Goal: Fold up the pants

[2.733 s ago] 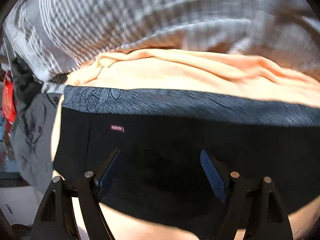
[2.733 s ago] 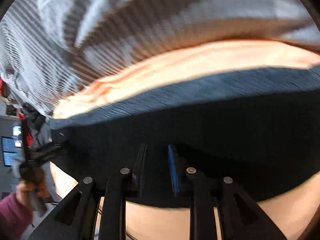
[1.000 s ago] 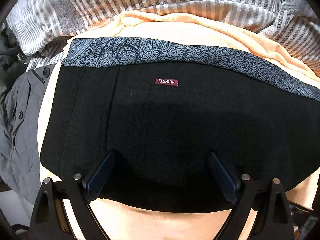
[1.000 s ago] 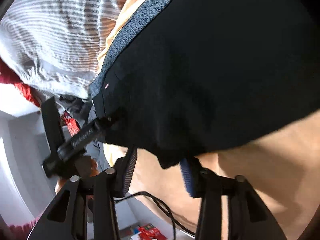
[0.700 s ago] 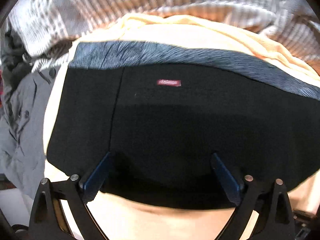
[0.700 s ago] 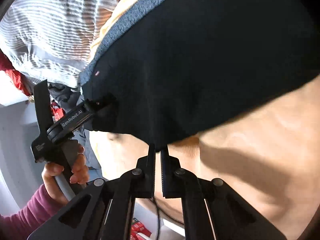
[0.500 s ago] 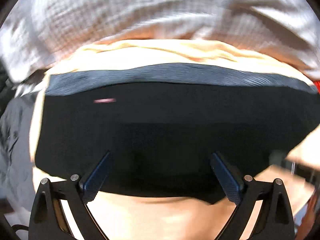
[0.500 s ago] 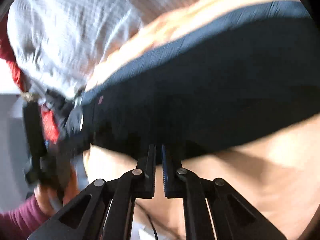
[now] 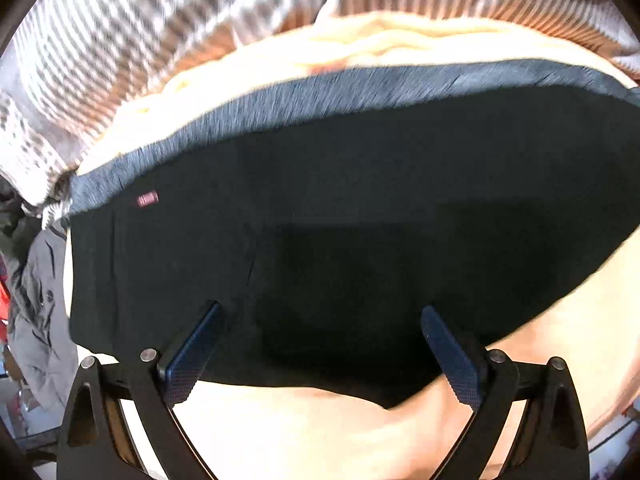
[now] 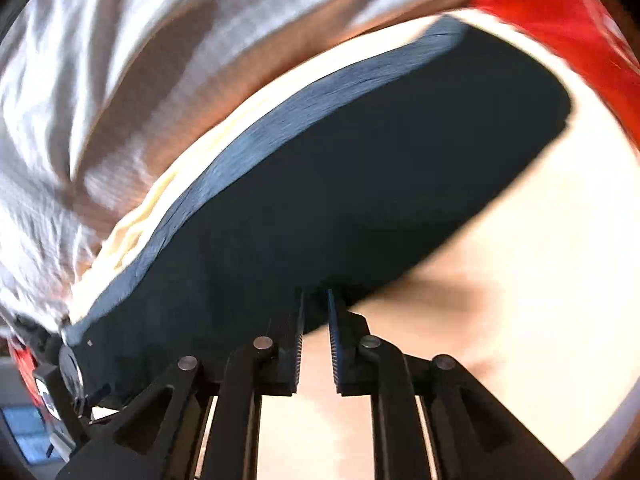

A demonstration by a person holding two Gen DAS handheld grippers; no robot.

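Observation:
The black pants (image 9: 360, 200) lie folded on a peach sheet (image 9: 320, 432), with a grey patterned waistband (image 9: 320, 92) along the far edge and a small red label (image 9: 147, 199). My left gripper (image 9: 320, 316) is open, with its fingers spread over the near edge of the pants. In the right wrist view the pants (image 10: 340, 200) fill the middle. My right gripper (image 10: 316, 300) has its jaws nearly together, a narrow gap showing, with the tips at the near hem; whether cloth is pinched I cannot tell.
A grey-and-white striped blanket (image 9: 160, 40) is heaped beyond the pants. A grey garment (image 9: 36, 312) lies at the left. Red fabric (image 10: 560, 12) lies at the far right in the right wrist view. The other gripper's body (image 10: 68, 368) shows at lower left.
Both views have swung over the pants with motion blur. My right gripper, open one second ago, closed at the hem. My left gripper stayed open.

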